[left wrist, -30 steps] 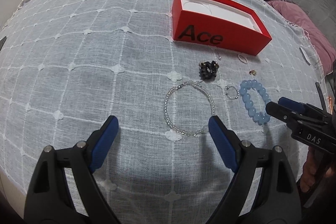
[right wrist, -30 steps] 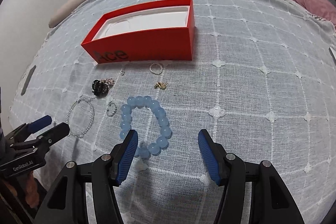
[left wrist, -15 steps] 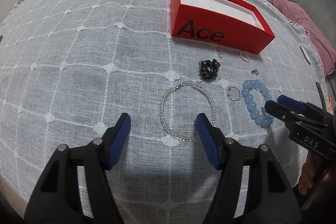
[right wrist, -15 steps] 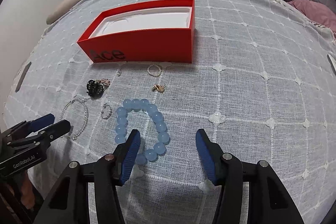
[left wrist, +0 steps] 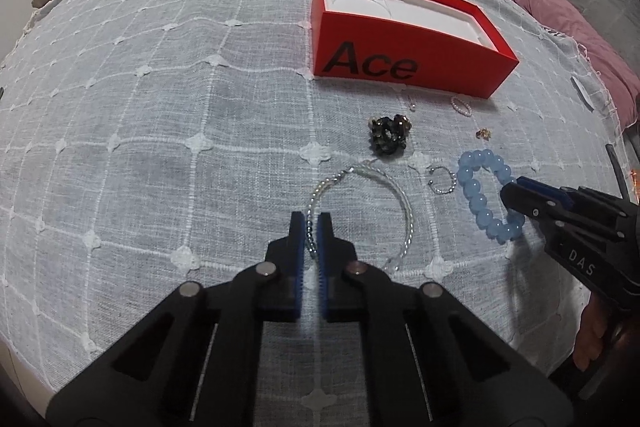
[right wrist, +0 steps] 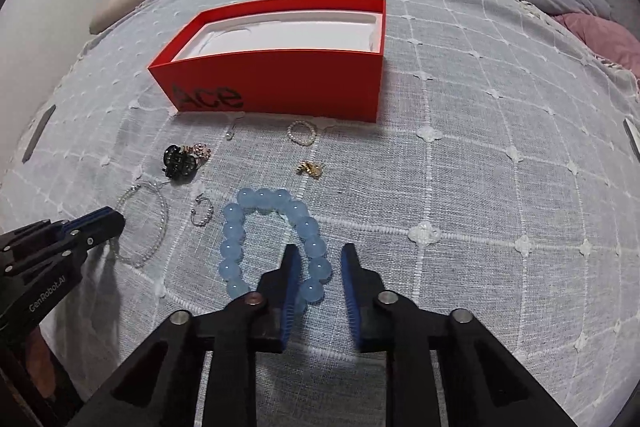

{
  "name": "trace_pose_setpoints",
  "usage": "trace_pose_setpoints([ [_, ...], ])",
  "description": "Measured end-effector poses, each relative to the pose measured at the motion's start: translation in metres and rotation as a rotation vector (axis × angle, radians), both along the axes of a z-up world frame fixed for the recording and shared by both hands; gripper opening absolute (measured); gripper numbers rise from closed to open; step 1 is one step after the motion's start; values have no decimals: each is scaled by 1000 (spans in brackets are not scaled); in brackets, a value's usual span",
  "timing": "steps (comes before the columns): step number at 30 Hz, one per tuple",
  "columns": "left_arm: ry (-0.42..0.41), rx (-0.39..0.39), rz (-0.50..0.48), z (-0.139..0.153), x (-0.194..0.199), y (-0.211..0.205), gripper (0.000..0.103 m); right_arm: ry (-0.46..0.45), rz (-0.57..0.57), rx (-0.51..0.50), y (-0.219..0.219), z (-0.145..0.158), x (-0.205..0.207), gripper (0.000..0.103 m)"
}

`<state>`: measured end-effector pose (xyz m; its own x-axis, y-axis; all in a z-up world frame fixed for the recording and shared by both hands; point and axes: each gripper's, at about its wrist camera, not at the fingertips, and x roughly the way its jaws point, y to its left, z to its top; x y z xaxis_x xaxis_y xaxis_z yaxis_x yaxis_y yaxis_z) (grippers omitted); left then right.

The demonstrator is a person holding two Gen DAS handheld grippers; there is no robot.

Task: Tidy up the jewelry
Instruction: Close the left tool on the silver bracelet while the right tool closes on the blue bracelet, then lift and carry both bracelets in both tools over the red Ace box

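Left wrist | left gripper (left wrist: 311, 227) clamping silver bracelet (left wrist: 400, 195) | right gripper (right wrist: 318, 259) jaws apart, straddling blue bracelet (right wrist: 240, 223) | red box (right wrist: 280, 83) sitting behind

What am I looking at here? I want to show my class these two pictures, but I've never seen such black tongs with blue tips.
They are two hand-held grippers, one in each of a person's hands, not a robot arm. Each carries a wide-angle camera looking along its two fingers, so each picture is one gripper's own view, with the other showing at the edge.

In the left view, the left gripper is shut on the silver bracelet. In the right view, the right gripper is open, its fingers on either side of one strand of the blue bracelet, not yet pinching it.

Everything lies on a white checked cloth. Behind stands an open red box marked "Ace". Before it are a dark beaded piece, a pearl ring, a gold charm and a small hoop.
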<state>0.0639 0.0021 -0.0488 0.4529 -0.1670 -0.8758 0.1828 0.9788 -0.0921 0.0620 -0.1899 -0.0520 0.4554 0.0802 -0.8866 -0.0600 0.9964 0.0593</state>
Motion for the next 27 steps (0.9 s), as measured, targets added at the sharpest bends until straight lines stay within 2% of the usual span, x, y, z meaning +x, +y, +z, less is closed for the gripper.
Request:
trace_pose_setpoints([
  [11, -48, -1, -23, 10, -8, 1, 5, -51, 3, 1, 7, 9, -8, 12],
  [27, -93, -45, -31, 25, -13, 6, 5, -128, 8, 19, -5, 30, -22, 11],
])
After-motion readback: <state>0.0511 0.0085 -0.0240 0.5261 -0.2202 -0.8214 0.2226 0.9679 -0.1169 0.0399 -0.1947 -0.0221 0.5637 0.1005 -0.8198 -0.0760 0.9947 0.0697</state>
